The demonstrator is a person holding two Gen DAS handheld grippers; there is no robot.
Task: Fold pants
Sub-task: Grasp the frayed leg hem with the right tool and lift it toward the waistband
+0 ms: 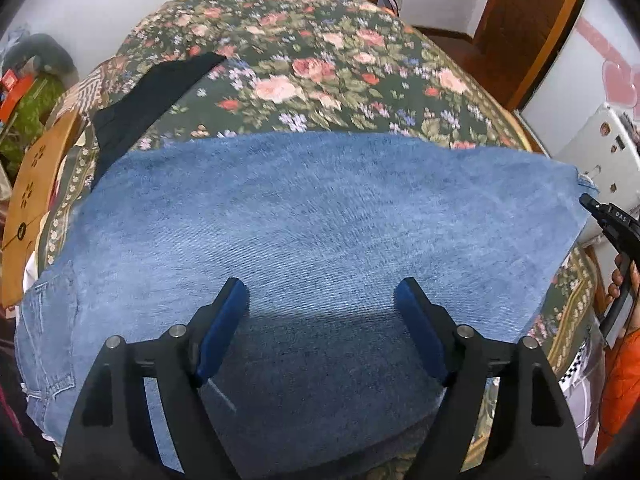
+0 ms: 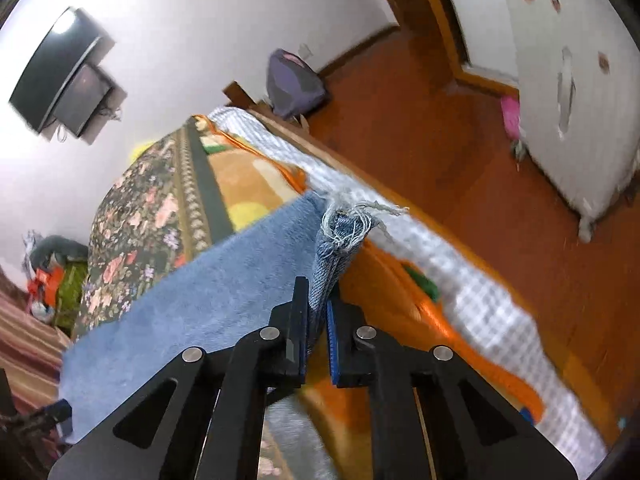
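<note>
Blue denim pants (image 1: 312, 224) lie spread across the floral bedspread (image 1: 312, 64), with the waist and pocket at the left. My left gripper (image 1: 322, 300) is open and empty just above the denim near its front edge. My right gripper (image 2: 320, 292) is shut on the frayed hem (image 2: 348, 228) of a pant leg and holds it lifted at the bed's edge. In the left wrist view the right gripper (image 1: 612, 220) shows at the far right by the hem corner.
A dark garment (image 1: 148, 96) lies on the bedspread at the back left. A wooden chair back (image 1: 32, 184) stands to the left. An orange blanket (image 2: 420, 304) and checked sheet (image 2: 492, 312) hang over the bed's side above the wooden floor (image 2: 460, 128).
</note>
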